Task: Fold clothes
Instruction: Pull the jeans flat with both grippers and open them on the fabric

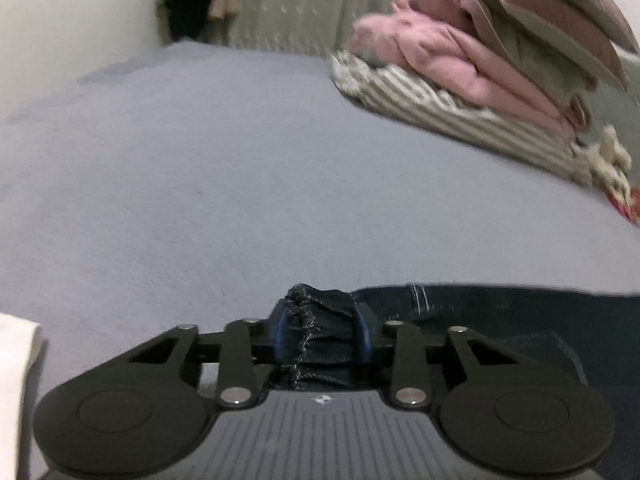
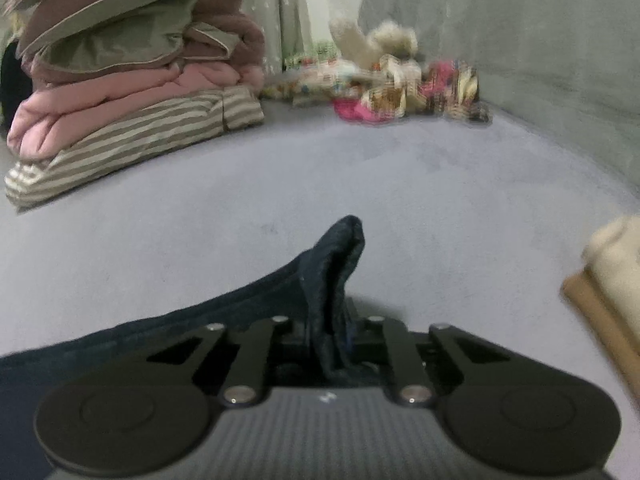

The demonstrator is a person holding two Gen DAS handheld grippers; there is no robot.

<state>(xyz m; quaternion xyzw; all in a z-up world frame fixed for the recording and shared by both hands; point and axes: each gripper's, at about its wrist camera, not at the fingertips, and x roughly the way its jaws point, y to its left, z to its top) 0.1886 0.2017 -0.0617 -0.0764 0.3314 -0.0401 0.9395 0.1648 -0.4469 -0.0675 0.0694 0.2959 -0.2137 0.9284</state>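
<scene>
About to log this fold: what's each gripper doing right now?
Left gripper: shut on the dark garment.
Right gripper: shut on the same garment.

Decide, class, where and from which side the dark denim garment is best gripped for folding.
Grip the dark denim garment at its two bunched edge corners, from the near side. Both the left gripper and right gripper already pinch there; cloth spans between.

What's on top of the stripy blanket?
A pink blanket lies on the striped blanket, with brown and olive folded bedding stacked higher. Anything between the layers is covered.
</scene>
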